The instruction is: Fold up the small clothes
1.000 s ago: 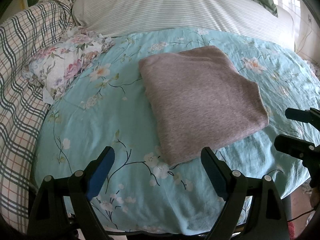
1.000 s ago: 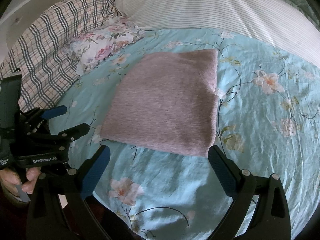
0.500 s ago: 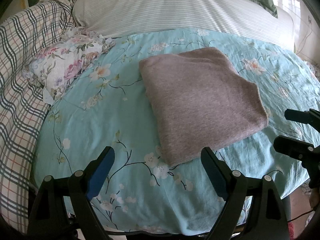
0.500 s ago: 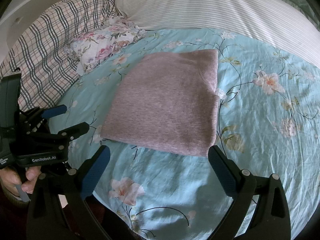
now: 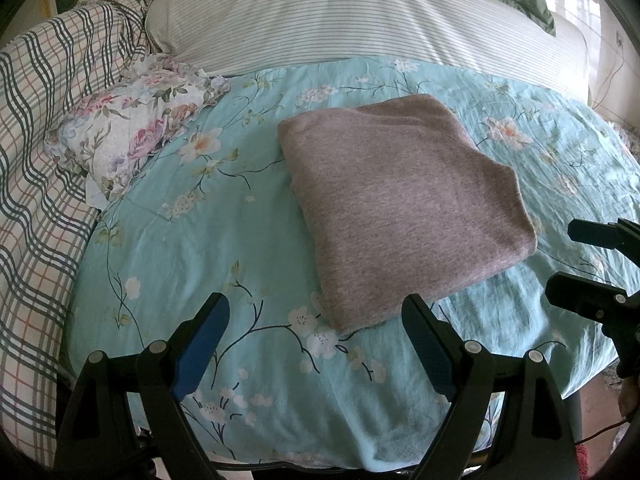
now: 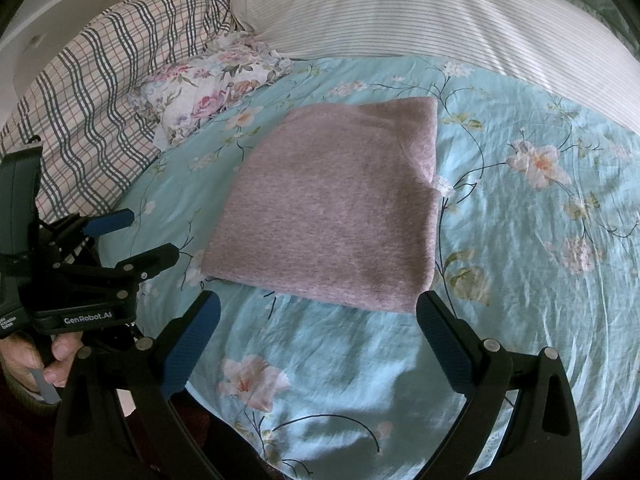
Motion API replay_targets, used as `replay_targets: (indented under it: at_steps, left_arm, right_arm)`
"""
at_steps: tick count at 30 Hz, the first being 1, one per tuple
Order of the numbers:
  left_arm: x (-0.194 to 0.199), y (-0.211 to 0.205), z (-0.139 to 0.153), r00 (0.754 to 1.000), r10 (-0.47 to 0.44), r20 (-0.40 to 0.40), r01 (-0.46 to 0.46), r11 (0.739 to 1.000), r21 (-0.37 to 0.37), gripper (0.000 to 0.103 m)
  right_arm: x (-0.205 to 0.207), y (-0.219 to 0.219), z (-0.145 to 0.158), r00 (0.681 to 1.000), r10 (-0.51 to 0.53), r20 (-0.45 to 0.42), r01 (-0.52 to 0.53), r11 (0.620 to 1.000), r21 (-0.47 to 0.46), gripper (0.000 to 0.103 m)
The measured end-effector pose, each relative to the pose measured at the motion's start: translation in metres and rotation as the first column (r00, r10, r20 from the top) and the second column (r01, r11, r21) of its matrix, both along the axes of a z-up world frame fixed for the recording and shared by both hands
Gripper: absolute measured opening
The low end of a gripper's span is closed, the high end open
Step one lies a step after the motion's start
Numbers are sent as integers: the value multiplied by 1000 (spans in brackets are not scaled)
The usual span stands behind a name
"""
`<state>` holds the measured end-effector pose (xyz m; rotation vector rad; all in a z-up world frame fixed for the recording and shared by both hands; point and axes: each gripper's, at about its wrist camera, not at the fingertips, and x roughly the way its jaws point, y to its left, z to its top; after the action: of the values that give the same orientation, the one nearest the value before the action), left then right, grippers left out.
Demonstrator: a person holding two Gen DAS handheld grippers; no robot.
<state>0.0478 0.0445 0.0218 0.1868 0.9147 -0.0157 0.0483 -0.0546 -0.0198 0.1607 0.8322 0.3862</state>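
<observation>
Both my hand-held grippers are spread wide with nothing in them, left hand-held gripper (image 5: pixel 316 328) and right hand-held gripper (image 6: pixel 318 326) hovering just short of the folded mauve-grey garment (image 5: pixel 404 204). It's lying flat on the teal floral bedsheet (image 5: pixel 224 236). A floral pillow (image 5: pixel 132 132) sits off to the left near a plaid blanket (image 5: pixel 44 120).

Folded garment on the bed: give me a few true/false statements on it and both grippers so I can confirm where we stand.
1. The mauve folded garment lies flat on the teal floral sheet. True.
2. The left gripper is clamped on the garment. False: its jaws stand open, short of the garment's near corner.
3. The right gripper holds nothing. True.
4. The floral pillow sits on top of the garment. False: it lies apart, beside the plaid blanket.
</observation>
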Motion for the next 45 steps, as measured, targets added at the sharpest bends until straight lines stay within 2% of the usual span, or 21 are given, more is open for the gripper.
replay_targets:
  at_steps: [21, 25, 32, 45]
  left_arm:
    - [9, -5, 1, 1000, -6, -3, 6, 1000, 1, 88]
    - [13, -6, 1, 1000, -17, -9, 17, 1000, -16, 89]
    - [25, -6, 12, 999, -11, 51, 10, 1000, 9, 89]
    - [43, -3, 7, 999, 25, 39, -25, 1000, 7, 89]
  right_arm:
    - [2, 4, 0, 1000, -1, -5, 1, 1000, 0, 98]
    - [4, 3, -1, 1000, 4, -3, -4, 1000, -2, 99]
    - [27, -8, 4, 1000, -8, 10, 8, 1000, -8, 99]
    - [52, -13, -3, 1000, -5, -12, 5, 1000, 3, 99]
